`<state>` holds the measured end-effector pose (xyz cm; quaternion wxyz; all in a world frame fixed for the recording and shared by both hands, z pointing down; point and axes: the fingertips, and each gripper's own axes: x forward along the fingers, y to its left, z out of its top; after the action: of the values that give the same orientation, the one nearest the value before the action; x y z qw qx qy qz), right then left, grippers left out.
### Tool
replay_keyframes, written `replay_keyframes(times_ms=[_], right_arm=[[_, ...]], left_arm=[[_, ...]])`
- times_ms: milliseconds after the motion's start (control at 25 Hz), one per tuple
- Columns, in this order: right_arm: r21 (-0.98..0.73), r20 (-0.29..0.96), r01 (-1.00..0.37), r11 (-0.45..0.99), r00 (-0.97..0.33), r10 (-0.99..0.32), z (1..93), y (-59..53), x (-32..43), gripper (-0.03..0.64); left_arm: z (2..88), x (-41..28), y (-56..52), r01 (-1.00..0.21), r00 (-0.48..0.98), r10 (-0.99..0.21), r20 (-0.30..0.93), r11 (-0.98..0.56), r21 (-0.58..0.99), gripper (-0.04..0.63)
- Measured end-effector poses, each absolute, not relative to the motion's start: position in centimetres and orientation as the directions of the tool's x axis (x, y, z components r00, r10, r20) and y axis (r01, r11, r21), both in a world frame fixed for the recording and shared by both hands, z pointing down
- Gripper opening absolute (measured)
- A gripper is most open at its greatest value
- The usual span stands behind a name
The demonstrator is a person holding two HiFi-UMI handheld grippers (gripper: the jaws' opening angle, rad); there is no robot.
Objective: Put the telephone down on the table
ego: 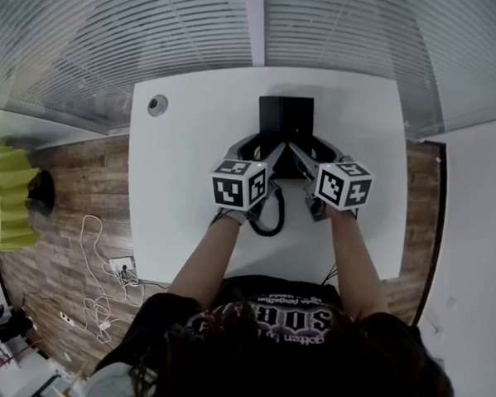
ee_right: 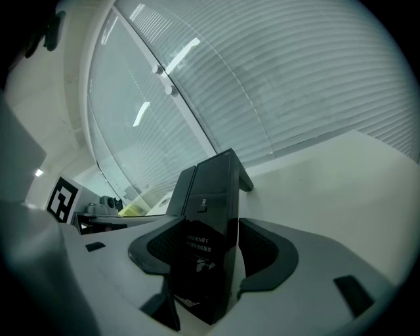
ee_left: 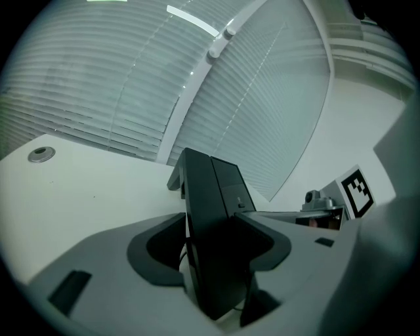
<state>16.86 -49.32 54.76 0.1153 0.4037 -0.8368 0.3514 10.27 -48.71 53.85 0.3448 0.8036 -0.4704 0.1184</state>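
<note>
A black telephone (ego: 285,121) stands near the far middle of the white table (ego: 183,165); its black cord (ego: 272,221) loops towards me. My left gripper (ego: 271,155) grips its left side and my right gripper (ego: 301,157) its right side. In the left gripper view the telephone (ee_left: 210,216) stands on edge, clamped between the left gripper's (ee_left: 211,248) dark pads. The right gripper view shows the telephone (ee_right: 210,223) pinched the same way by the right gripper (ee_right: 209,252). Whether its base touches the table I cannot tell.
A round metal grommet (ego: 157,105) sits in the table's far left corner. Window blinds (ego: 340,32) run close behind the table. On the wooden floor at left are a yellow seat (ego: 7,197) and a power strip with white cables (ego: 122,268).
</note>
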Motion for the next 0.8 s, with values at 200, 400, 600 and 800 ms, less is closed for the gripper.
replay_keyframes(times_ms=[200,400,600,800], right_arm=[[-0.479,0.470,-0.766,0.429,-0.636,-0.612,54.0,-49.2,17.1,0.255],[-0.447,0.469,-0.783,0.433,-0.617,-0.632,53.1,-48.8,18.0,0.255],[-0.408,0.434,-0.793,0.452,-0.604,-0.668,50.6,-48.6,17.7,0.253],[-0.393,0.380,-0.783,0.482,-0.616,-0.691,47.7,-47.4,16.8,0.232]], left_arm=[[53.4,9.6,-48.7,-0.855,0.504,-0.691,0.518,-0.315,0.412,0.224],[52.1,9.0,-48.2,-0.869,0.483,-0.710,0.512,-0.318,0.379,0.224],[50.6,8.3,-47.5,-0.876,0.476,-0.729,0.492,-0.341,0.342,0.207],[48.1,8.3,-46.2,-0.876,0.475,-0.760,0.444,-0.364,0.316,0.167]])
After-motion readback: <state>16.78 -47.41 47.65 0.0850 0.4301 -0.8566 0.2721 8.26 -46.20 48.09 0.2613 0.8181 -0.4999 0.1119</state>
